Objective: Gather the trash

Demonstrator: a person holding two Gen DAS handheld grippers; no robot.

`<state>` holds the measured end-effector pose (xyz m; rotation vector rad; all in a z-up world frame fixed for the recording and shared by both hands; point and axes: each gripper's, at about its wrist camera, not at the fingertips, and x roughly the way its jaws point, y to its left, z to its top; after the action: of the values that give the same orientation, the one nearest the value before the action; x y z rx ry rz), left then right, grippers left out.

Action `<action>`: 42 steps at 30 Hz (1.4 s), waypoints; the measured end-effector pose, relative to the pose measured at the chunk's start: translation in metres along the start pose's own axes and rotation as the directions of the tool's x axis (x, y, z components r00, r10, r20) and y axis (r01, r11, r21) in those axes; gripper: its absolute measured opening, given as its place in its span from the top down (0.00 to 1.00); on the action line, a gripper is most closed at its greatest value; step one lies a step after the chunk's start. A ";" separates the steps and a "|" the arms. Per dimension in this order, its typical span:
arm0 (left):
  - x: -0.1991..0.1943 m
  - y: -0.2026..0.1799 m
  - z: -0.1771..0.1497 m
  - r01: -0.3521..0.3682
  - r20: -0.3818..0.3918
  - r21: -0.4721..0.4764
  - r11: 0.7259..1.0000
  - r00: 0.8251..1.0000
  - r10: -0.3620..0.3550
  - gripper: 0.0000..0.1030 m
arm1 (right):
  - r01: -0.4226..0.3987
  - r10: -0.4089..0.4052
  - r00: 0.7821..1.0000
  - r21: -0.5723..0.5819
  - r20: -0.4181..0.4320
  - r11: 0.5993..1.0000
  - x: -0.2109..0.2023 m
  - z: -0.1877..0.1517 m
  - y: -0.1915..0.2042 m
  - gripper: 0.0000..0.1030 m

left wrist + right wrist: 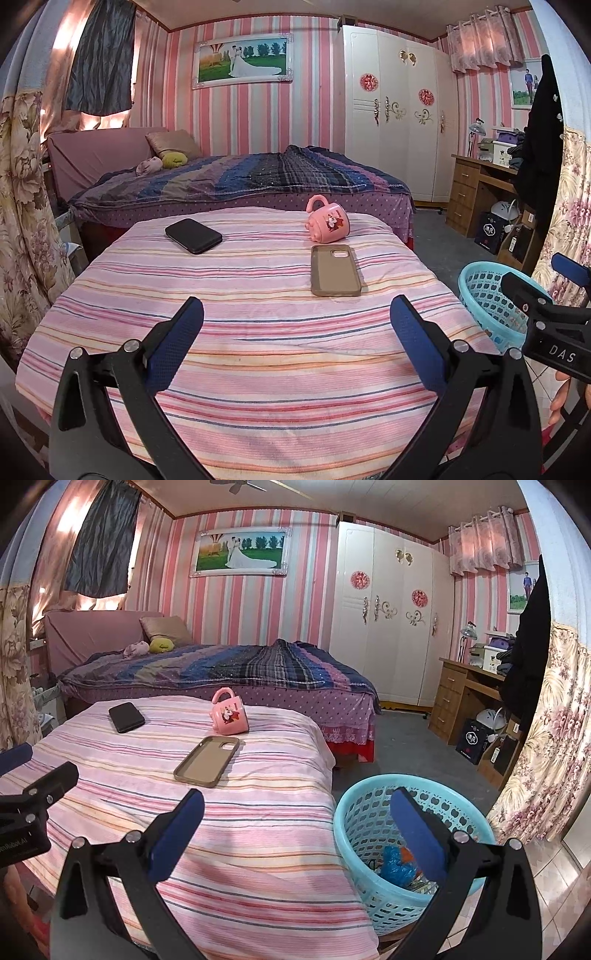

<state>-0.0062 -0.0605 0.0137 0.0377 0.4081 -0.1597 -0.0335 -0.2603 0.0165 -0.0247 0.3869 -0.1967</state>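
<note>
Both jaws wide, empty. Your left gripper (295, 339) takes the phone case (335, 270) flat, by its long edges; the basket (369, 812) waits under your right gripper (295, 830).

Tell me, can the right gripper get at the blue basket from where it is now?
Probably yes. The right gripper is open and empty, with the blue basket just below and ahead of it beside the striped table. Nothing lies between them, and the basket's mouth is uncovered.

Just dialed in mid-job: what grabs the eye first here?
The pink mug tipped on its side at the far end of the striped cover, the empty phone case just nearer. Right of the table, the blue basket on the floor holds crumpled trash.
</note>
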 end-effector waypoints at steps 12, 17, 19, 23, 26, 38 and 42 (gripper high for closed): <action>0.000 0.000 0.000 -0.002 0.001 0.003 1.000 1.000 0.002 0.05 | 0.004 -0.004 1.000 -0.001 0.001 1.000 -0.001 -0.001 -0.002 0.04; 0.000 0.000 -0.001 -0.005 0.005 0.004 1.000 1.000 0.005 0.05 | 0.008 -0.008 1.000 -0.003 0.002 1.000 0.000 -0.001 -0.004 0.04; -0.001 0.000 -0.001 -0.004 0.005 0.003 1.000 1.000 0.004 0.05 | 0.008 -0.008 1.000 -0.002 0.001 1.000 0.000 -0.001 -0.004 0.04; -0.001 0.000 0.000 -0.003 0.005 0.003 1.000 1.000 0.003 0.05 | 0.009 -0.009 1.000 -0.002 0.000 1.000 0.000 -0.001 -0.005 0.04; -0.001 0.000 -0.001 -0.004 0.006 0.005 1.000 1.000 0.004 0.05 | 0.010 -0.010 1.000 -0.004 0.000 1.000 0.000 -0.002 -0.006 0.04; -0.001 0.001 -0.001 -0.004 0.007 0.002 1.000 1.000 0.004 0.05 | 0.012 -0.012 1.000 -0.004 0.002 1.000 -0.001 -0.002 -0.006 0.04; -0.001 0.002 -0.001 -0.004 0.007 0.002 1.000 1.000 0.004 0.05 | 0.012 -0.012 1.000 -0.003 0.002 1.000 -0.001 -0.002 -0.007 0.04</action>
<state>-0.0073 -0.0583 0.0136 0.0397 0.4008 -0.1565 -0.0366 -0.2670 0.0156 -0.0304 0.3856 -0.2081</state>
